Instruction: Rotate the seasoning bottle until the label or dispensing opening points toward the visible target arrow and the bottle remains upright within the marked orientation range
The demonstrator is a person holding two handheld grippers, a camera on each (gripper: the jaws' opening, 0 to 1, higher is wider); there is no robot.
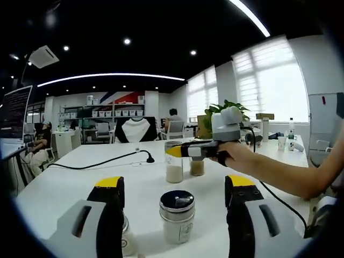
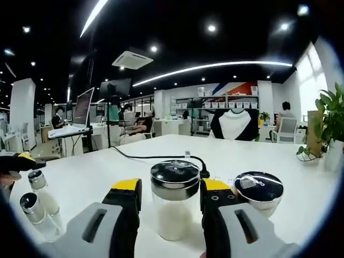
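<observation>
White office table (image 2: 107,177): right gripper (image 2: 171,201) straddles a half-hidden seasoning jar (image 2: 174,199), grip unclear; left gripper (image 1: 174,193) gapes wide.

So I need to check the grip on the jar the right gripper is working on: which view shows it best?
The right gripper view: the jar stands close up between the right gripper jaws, its shiny lid and pale contents plain. The left gripper view shows that jar small and farther off, its top hidden behind the right gripper.
</observation>
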